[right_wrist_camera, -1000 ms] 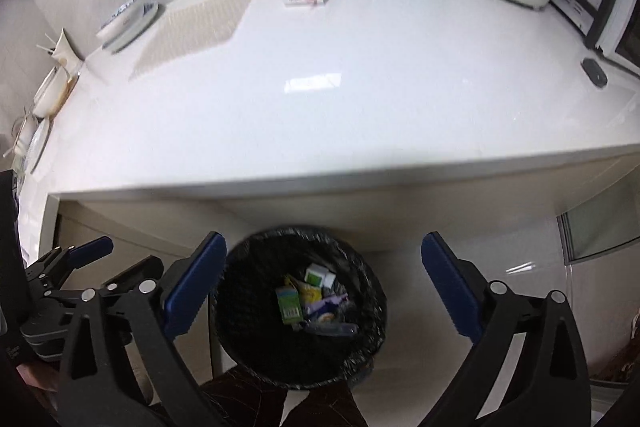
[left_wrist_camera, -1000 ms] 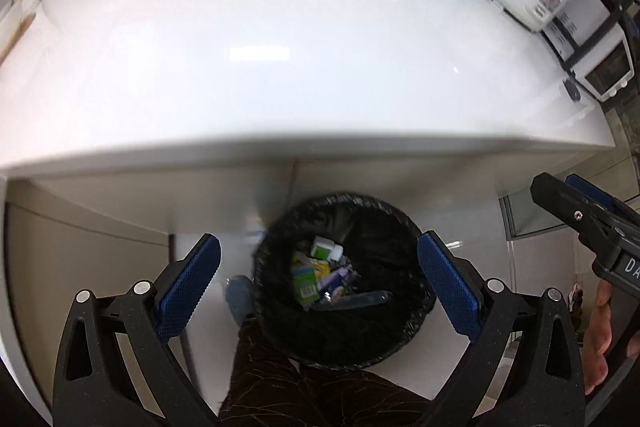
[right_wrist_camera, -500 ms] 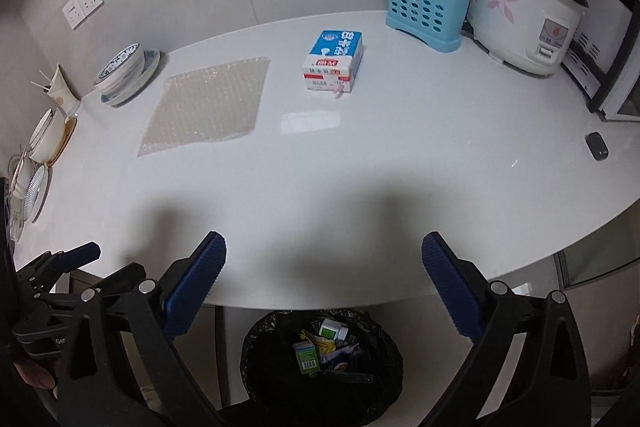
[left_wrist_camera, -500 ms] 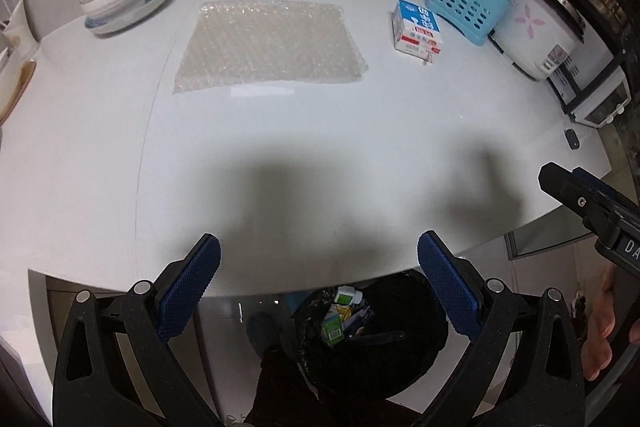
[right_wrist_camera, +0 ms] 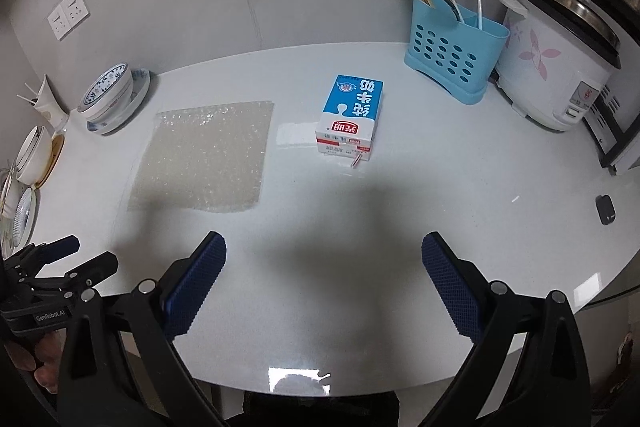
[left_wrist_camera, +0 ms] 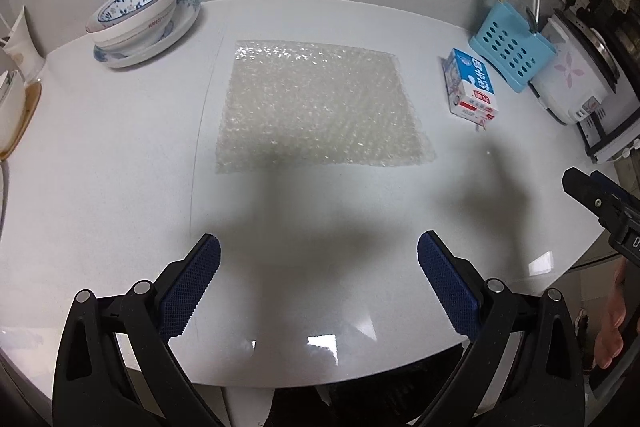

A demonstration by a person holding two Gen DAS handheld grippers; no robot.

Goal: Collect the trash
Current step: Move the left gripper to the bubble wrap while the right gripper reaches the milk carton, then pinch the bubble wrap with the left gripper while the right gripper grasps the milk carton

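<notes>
A sheet of bubble wrap [left_wrist_camera: 320, 107] lies flat on the white table [left_wrist_camera: 120, 187], straight ahead of my left gripper [left_wrist_camera: 319, 271], which hangs open and empty over the table's near part. A blue and white milk carton [right_wrist_camera: 350, 117] lies on its side with a small straw at its near end, ahead of my right gripper [right_wrist_camera: 324, 273], also open and empty. The bubble wrap [right_wrist_camera: 208, 155] sits to the carton's left. The carton [left_wrist_camera: 472, 89] shows at the right in the left wrist view.
Stacked bowls on a plate [left_wrist_camera: 140, 19] stand at the back left, more dishes [right_wrist_camera: 28, 163] at the far left edge. A blue utensil basket [right_wrist_camera: 452, 55] and a rice cooker [right_wrist_camera: 560, 59] stand at the back right. A small dark object [right_wrist_camera: 605, 209] lies near the right edge.
Both grippers have risen from below the table edge, where they looked into a black trash bin, to above the tabletop. The bin has dropped out of view. Both stay open.
</notes>
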